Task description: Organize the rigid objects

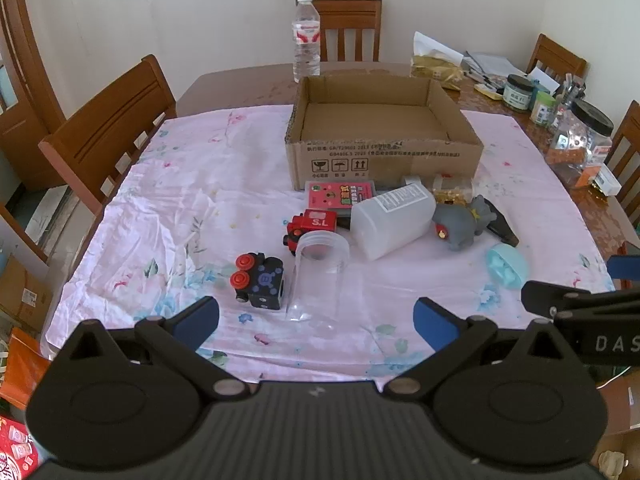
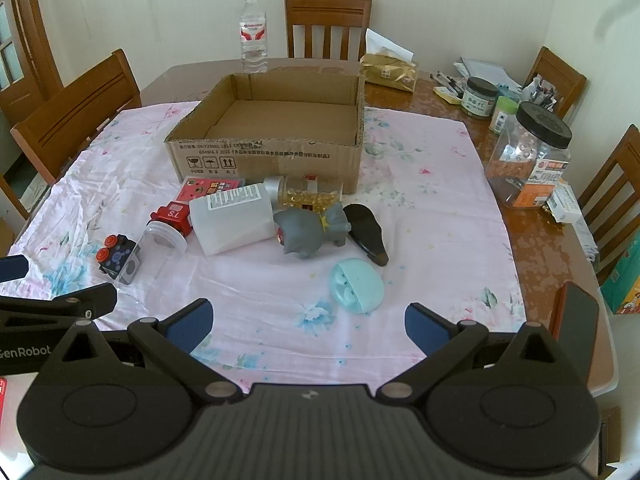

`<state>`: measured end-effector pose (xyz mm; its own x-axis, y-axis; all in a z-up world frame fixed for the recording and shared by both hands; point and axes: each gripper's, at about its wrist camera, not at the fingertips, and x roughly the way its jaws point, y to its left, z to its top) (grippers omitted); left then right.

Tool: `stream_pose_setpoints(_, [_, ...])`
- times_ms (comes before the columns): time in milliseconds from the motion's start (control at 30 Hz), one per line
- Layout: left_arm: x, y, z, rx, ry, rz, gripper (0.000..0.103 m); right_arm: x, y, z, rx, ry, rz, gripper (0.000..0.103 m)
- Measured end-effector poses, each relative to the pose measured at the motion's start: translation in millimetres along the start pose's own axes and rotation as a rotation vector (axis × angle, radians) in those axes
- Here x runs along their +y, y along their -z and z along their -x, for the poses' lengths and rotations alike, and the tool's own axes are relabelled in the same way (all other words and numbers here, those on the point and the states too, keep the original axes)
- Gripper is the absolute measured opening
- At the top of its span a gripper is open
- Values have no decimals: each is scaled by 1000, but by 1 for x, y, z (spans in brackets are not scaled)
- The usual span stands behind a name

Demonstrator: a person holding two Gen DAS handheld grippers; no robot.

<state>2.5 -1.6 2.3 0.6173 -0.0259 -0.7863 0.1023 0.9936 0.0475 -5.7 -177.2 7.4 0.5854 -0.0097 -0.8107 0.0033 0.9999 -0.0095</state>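
An open cardboard box (image 1: pixel 384 160) (image 2: pixel 264 160) stands empty on the pink cloth. In front of it lie a white bottle (image 1: pixel 394 220) (image 2: pixel 232 220), a clear jar (image 1: pixel 324 276) (image 2: pixel 160 248), a black toy car (image 1: pixel 262 282) (image 2: pixel 118 258), a red toy truck (image 1: pixel 314 224) (image 2: pixel 170 216), a grey figurine (image 1: pixel 460 226) (image 2: pixel 312 232), a teal case (image 1: pixel 508 266) (image 2: pixel 356 286), a pink card box (image 1: pixel 340 196), a jar of yellow capsules (image 2: pixel 308 192) and a black object (image 2: pixel 368 234). My left gripper (image 1: pixel 316 320) is open before the clear jar. My right gripper (image 2: pixel 308 324) is open near the teal case.
A water bottle (image 1: pixel 306 36) stands behind the box. Jars, a tissue pack (image 2: pixel 388 70) and clutter fill the table's right side (image 2: pixel 528 160). Wooden chairs (image 1: pixel 108 128) surround the table. A phone (image 2: pixel 576 316) lies at the right table edge.
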Motion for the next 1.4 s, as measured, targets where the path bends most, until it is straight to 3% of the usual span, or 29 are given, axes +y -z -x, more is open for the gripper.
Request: stream_pose_setpoints(1400, [4,-5,1,-5,-5,3,102,2,-4,1,-11,1,3,103])
